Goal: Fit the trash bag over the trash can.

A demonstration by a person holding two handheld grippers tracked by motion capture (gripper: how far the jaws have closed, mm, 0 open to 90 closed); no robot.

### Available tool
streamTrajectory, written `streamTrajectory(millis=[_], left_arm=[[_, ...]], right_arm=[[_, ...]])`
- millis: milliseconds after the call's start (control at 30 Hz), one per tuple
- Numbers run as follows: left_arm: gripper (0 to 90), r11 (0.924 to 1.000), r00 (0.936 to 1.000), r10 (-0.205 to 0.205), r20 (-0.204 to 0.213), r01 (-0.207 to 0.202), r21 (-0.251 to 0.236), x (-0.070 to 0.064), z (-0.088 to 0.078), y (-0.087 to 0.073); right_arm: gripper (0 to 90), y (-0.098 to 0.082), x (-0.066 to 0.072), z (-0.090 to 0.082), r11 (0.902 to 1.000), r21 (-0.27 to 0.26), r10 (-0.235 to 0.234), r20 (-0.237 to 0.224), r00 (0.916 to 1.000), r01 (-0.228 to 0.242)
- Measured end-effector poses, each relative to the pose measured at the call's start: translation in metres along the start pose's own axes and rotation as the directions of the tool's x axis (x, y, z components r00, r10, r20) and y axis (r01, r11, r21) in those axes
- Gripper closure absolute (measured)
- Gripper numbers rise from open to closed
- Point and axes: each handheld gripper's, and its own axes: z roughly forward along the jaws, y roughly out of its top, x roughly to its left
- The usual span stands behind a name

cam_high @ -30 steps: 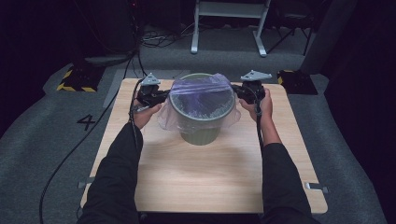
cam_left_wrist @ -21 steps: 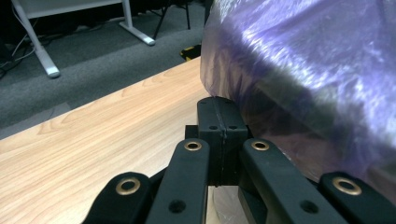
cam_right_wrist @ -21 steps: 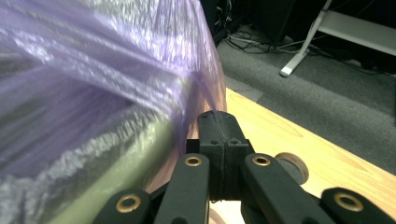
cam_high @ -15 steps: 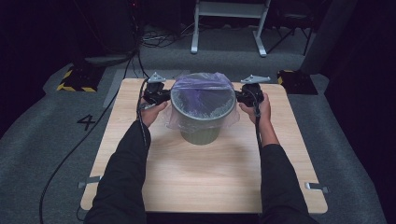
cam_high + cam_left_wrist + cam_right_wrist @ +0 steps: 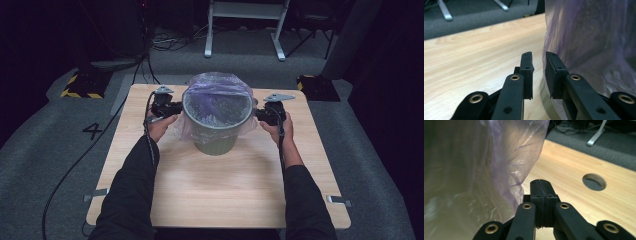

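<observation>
Looking down on a bin (image 5: 216, 142) lined with a purple bag (image 5: 215, 85), parked right between the two tongs, out toward the far half of the bench (image 5: 220, 190). Bag mouth spread over the rim, loose film drooping down the outside toward both sets of tongs.

Left tongs (image 5: 539, 56): just been opening, now parted by a narrow gap. Nothing in that gap as far as the left gripper view goes, just bench behind it. Bag hanging right beside the outer face of the right-hand jaw, close enough to maybe brush it, can't say for sure. Tips pointing along the bin's side, low over the wood.

Right tongs (image 5: 541, 182): closed up tight, jaws pressed flat together with only a hairline seam showing. Bag film sagging down just to the left of them and running in near the base of the left jaw. Can't tell whether any plastic is actually pinched in that seam. Round hole (image 5: 594, 181) in the bench off to the right of these tongs, a bit beyond the tips.

From above, both tongs level with the bin's upper part, tucked in close on opposite sides, hands right behind them.
</observation>
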Motion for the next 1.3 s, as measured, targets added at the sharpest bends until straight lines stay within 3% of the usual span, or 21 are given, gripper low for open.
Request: streamTrajectory(millis=[33, 67, 133, 200, 233, 267, 300, 400, 433, 467, 500, 533, 567, 700, 767, 800, 833, 900, 1033, 1100, 1300], left_arm=[[70.6, 1.0000, 1.0000, 0.000, 0.000, 0.000, 0.000, 0.000, 0.000, 0.000], [67.9, 0.9999, 0.9998, 0.011, -0.017, -0.011, -0.002, 0.002, -0.005, 0.000], [64.3, 0.9990, 0.9996, 0.028, 0.000, -0.028, -0.035, 0.007, -0.021, 0.001], [54.7, 0.9985, 0.9997, 0.025, -0.003, -0.025, -0.048, 0.008, -0.026, 0.002], [54.7, 0.9981, 0.9997, 0.022, 0.010, -0.021, -0.058, 0.010, -0.032, 0.004], [45.8, 0.9975, 0.9993, 0.036, -0.006, -0.037, -0.061, 0.011, -0.036, 0.005], [43.6, 0.9968, 0.9987, 0.046, -0.020, -0.047, -0.065, 0.010, -0.039, 0.007], [36.8, 0.9920, 0.9972, 0.064, -0.040, -0.068, -0.106, 0.010, -0.051, 0.012], [33.0, 0.9881, 0.9959, 0.075, -0.051, -0.081, -0.131, 0.008, -0.058, 0.017], [33.5, 0.9881, 0.9959, 0.075, -0.051, -0.081, -0.131, 0.008, -0.058, 0.017], [33.8, 0.9855, 0.9951, 0.097, -0.019, -0.098, -0.138, 0.003, -0.060, 0.023], [33.0, 0.9855, 0.9951, 0.097, -0.019, -0.098, -0.138, 0.003, -0.060, 0.023], [31.0, 0.9837, 0.9929, 0.118, 0.017, -0.114, -0.139, -0.002, -0.059, 0.028], [30.8, 0.9842, 0.9915, 0.127, 0.029, -0.122, -0.129, -0.010, -0.053, 0.036], [39.9, 0.9850, 0.9931, 0.115, 0.021, -0.112, -0.132, -0.013, -0.048, 0.040], [39.9, 0.9869, 0.9940, 0.105, 0.028, -0.101, -0.126, -0.013, -0.046, 0.043], [54.1, 0.9864, 0.9934, 0.111, 0.029, -0.106, -0.125, -0.015, -0.043, 0.046], [60.0, 0.9850, 0.9922, 0.119, 0.038, -0.113, -0.131, -0.015, -0.041, 0.048], [76.4, 0.9853, 0.9895, 0.142, 0.028, -0.139, -0.100, -0.017, -0.033, 0.050], [85.5, 0.9850, 0.9883, 0.147, 0.042, -0.142, -0.098, -0.018, -0.028, 0.049], [89.8, 0.9882, 0.9906, 0.127, 0.049, -0.123, -0.092, -0.019, -0.018, 0.050]], right_arm=[[87.5, 0.000, 0.000, 0.000, 1.0000, 0.000, 0.000, 0.000, 1.0000, 0.000], [83.0, 0.001, -0.005, -0.010, 0.9991, -0.041, 0.015, 0.002, 0.9999, -0.015], [76.5, 0.003, -0.009, -0.019, 0.9962, -0.083, 0.027, -0.001, 0.9996, -0.027], [71.4, 0.005, -0.011, -0.024, 0.9946, -0.099, 0.031, 0.010, 0.9995, -0.030], [68.2, 0.007, -0.012, -0.028, 0.9929, -0.112, 0.040, 0.017, 0.9990, -0.038], [58.8, 0.011, -0.015, -0.039, 0.9886, -0.147, 0.035, 0.009, 0.9994, -0.033], [55.2, 0.014, -0.016, -0.042, 0.9876, -0.155, 0.031, 0.022, 0.9993, -0.027], [50.9, 0.020, -0.016, -0.052, 0.9834, -0.181, 0.009, -0.011, 0.9999, -0.011], [45.6, 0.027, -0.013, -0.061, 0.9792, -0.201, -0.025, -0.005, 0.9997, 0.024], [44.6, 0.030, -0.012, -0.063, 0.9774, -0.209, -0.033, -0.018, 0.9993, 0.028], [43.5, 0.034, -0.010, -0.065, 0.9758, -0.217, -0.039, -0.038, 0.9985, 0.030], [43.5, 0.034, -0.010, -0.065, 0.9758, -0.217, -0.039, -0.038, 0.9985, 0.030], [41.5, 0.042, -0.003, -0.067, 0.9723, -0.228, -0.067, -0.049, 0.9966, 0.054], [40.4, 0.052, 0.006, -0.065, 0.9683, -0.238, -0.098, -0.083, 0.9917, 0.076], [39.2, 0.057, 0.011, -0.061, 0.9674, -0.241, -0.106, -0.101, 0.9893, 0.079], [39.2, 0.059, 0.013, -0.059, 0.9665, -0.245, -0.104, -0.108, 0.9886, 0.075], [39.7, 0.064, 0.016, -0.053, 0.9664, -0.249, -0.097, -0.125, 0.9873, 0.064], [40.8, 0.067, 0.019, -0.047, 0.9712, -0.227, -0.102, -0.115, 0.9882, 0.074], [60.9, 0.071, 0.019, -0.034, 0.9834, -0.160, -0.093, -0.038, 0.9950, 0.086], [70.4, 0.071, 0.018, -0.031, 0.9862, -0.142, -0.092, -0.036, 0.9951, 0.086], [77.6, 0.071, 0.017, -0.026, 0.9894, -0.130, -0.069, -0.033, 0.9970, 0.064]])
